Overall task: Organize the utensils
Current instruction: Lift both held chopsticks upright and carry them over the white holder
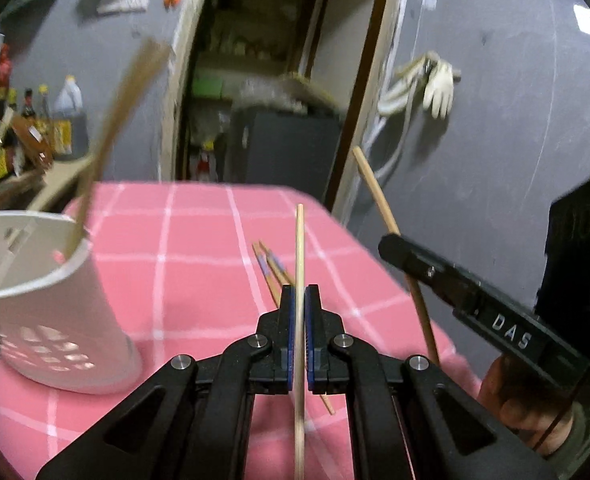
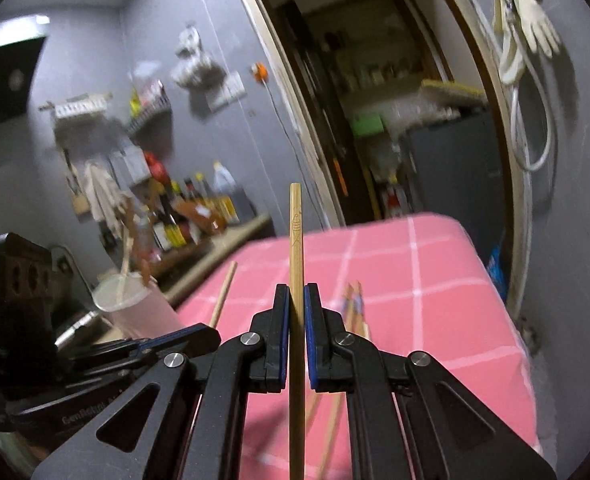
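Pink checked cloth (image 1: 199, 280) beneath two hand-held grippers, left (image 1: 300, 320) and right (image 2: 297, 320), each pinching one slim wooden chopstick (image 1: 300, 240) (image 2: 296, 232).

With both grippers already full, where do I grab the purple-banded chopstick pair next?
Take the purple-banded pair on the plain wooden shafts just past the purple bands, coming from above with jaws across their length. They lie flat and side by side on the pink checked cloth, so no side entry exists. Left gripper and right gripper each hold a chopstick; free one first.
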A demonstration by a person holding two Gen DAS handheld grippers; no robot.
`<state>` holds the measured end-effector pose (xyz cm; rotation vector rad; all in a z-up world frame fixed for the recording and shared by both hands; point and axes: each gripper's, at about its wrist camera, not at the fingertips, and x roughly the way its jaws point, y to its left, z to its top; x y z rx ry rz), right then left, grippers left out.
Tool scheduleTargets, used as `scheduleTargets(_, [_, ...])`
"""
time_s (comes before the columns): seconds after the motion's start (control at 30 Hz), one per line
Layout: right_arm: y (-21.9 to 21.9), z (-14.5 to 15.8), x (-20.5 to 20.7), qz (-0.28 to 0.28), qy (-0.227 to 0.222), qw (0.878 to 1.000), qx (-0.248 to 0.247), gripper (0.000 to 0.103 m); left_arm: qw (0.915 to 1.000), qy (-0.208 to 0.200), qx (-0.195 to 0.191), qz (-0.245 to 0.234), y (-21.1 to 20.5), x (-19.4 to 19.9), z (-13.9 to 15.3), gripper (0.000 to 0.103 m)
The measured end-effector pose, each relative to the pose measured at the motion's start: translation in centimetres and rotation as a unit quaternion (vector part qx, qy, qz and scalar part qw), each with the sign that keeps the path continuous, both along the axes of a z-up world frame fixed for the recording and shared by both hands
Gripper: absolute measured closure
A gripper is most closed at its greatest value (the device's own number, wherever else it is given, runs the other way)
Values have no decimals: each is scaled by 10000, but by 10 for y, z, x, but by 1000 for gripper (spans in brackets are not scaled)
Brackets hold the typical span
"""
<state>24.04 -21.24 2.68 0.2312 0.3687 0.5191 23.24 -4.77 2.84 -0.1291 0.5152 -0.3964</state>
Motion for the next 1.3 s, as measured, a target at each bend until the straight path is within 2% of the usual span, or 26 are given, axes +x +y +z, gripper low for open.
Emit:
scheduleTargets(0.17, [15, 20, -17, 105, -667, 9973, 290, 97, 9981, -465, -275, 295, 23, -16, 25, 100])
scheduleTargets(0.43, [55, 44, -22, 471, -1166, 9896, 701, 97, 9887, -1042, -539, 934, 83, -39, 67, 100])
scheduleTargets(0.63, [84, 63, -21, 722, -1538, 9803, 1008, 98, 9743, -1316, -856, 1614, 146, -37, 89, 100])
scheduleTargets(0.77, [107, 77, -15, 860, -1870, 9700, 1298, 98, 9623, -1578, -1029, 1963, 184, -35, 102, 100])
scheduleTargets(0.93, [128, 85, -7, 870, -2219, 9594, 1508, 98, 9453, -1857, -1179, 2407, 227, -30, 108, 100])
scheduleTargets(1.1, [140, 83, -4, 559, -2753, 9452, 1666, 98, 9310, -2008, -1338, 2740, 252, -16, 98, 100])
scheduleTargets(1.3, [150, 73, 5, 441, -2958, 9398, 1656, 98, 9240, -2046, -1288, 2963, 265, -4, 81, 100])
